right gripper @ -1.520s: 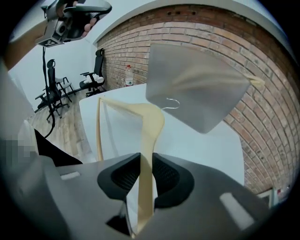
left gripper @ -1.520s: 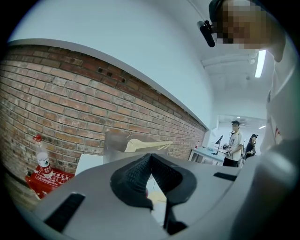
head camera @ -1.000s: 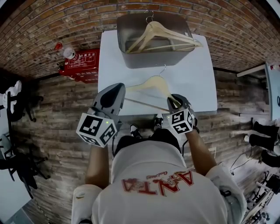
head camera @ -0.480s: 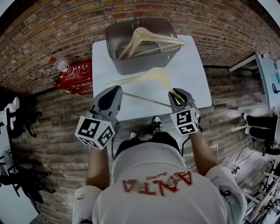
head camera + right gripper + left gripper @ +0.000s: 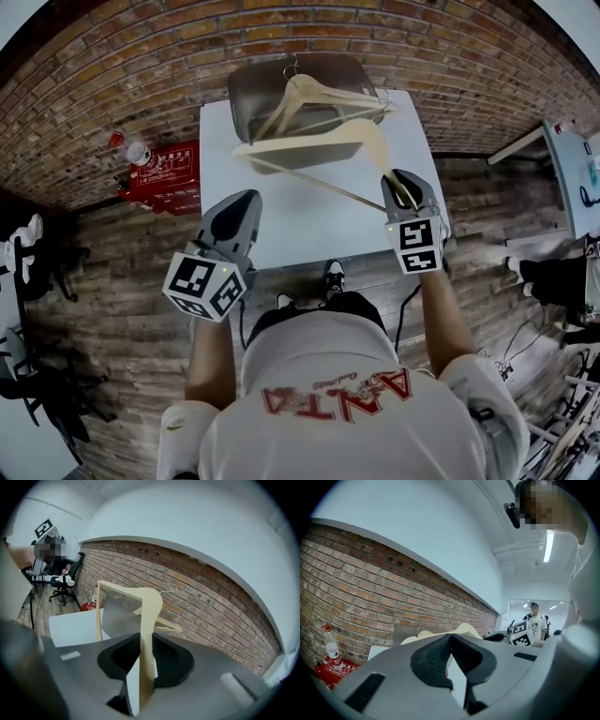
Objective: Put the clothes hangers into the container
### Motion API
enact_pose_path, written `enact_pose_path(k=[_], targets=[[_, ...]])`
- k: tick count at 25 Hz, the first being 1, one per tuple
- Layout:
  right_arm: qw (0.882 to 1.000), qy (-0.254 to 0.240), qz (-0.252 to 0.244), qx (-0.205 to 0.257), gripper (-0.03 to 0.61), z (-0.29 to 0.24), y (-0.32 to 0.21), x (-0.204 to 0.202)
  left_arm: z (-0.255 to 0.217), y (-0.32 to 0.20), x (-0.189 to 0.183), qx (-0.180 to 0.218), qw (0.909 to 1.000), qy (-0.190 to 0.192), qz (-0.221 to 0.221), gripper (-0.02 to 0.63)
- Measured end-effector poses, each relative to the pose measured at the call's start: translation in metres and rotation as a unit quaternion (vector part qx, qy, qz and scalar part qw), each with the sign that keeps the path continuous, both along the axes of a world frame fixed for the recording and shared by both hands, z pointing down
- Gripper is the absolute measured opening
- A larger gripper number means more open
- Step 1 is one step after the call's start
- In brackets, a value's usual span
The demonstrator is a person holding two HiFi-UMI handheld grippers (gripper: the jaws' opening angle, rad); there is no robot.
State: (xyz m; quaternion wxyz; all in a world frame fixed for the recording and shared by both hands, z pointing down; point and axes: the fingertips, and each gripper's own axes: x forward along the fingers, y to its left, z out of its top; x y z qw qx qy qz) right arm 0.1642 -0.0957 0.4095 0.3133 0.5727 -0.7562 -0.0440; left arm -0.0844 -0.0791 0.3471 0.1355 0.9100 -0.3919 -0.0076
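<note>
A grey container (image 5: 246, 94) stands at the far end of the white table (image 5: 309, 225), and one wooden hanger (image 5: 319, 94) lies across it. My right gripper (image 5: 401, 187) is shut on one end of a second wooden hanger (image 5: 309, 150). That hanger hangs in the air above the table, its far end over the container's near rim. In the right gripper view the hanger's arm (image 5: 149, 620) runs up between the pads. My left gripper (image 5: 246, 202) hovers over the table's near left side. Its jaws (image 5: 450, 637) meet with nothing between them.
A red box (image 5: 169, 169) with a bottle (image 5: 139, 152) beside it sits on the wooden floor left of the table. Another table's edge (image 5: 562, 155) shows at the right. A brick wall runs behind the container. A person (image 5: 535, 620) stands far off.
My right gripper has risen and carried the hanger off the table, up and toward the container. The left gripper has hardly moved.
</note>
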Motion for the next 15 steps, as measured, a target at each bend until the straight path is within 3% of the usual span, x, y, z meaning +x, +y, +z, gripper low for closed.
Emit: enact_pose_path(k=[11, 15], targets=[[1.0, 0.021, 0.01, 0.017, 0.08, -0.036, -0.063, 0.032, -0.005, -0.018, 0.006, 0.003, 1.0, 0.001, -0.001, 0.009], [0.998, 0.057, 0.002, 0.018, 0.08, -0.042, -0.088, 0.039, -0.003, -0.023, 0.009, -0.002, 1.0, 0.002, -0.004, 0.009]])
